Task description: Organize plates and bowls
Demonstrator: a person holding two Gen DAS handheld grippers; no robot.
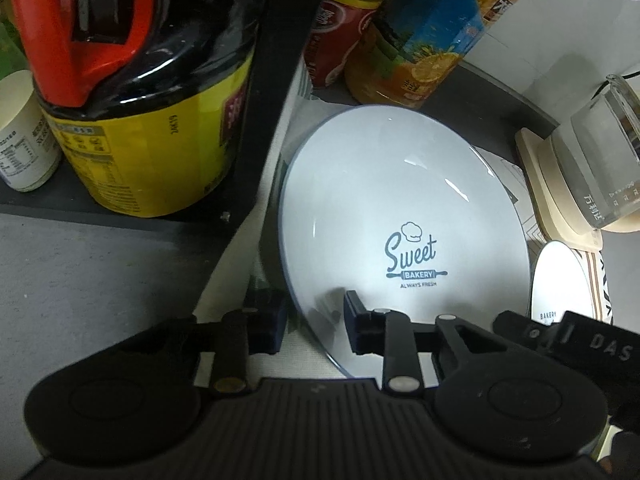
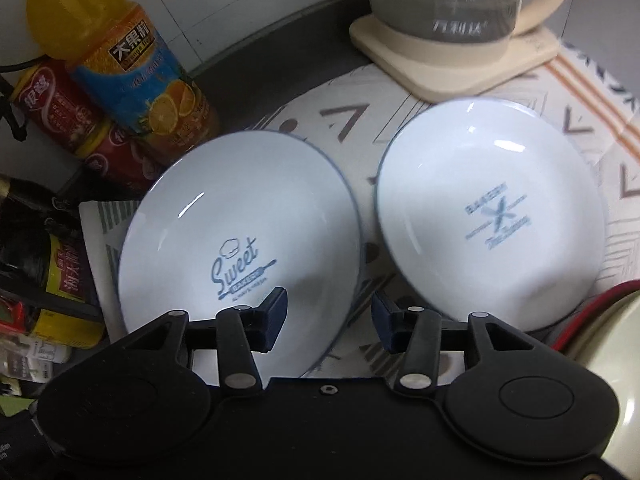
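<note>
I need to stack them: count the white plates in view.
2. The Sweet Bakery plate lies on the left of the patterned mat; the crossed-cutlery plate lies right of it. Others may be hidden.

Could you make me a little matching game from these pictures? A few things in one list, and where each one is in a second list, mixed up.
Things:
1. Sweet Bakery plate
2. crossed-cutlery plate
3. glass kettle
4. orange juice bottle

Places, in the right wrist view:
A. on a cream base at the back
B. at the back left, beside red cans
C. on the patterned mat, to the right
D. on the patterned mat, to the left, its edge between the fingers of the left gripper

Pairs: 1-D, 2-C, 3-A, 4-B
</note>
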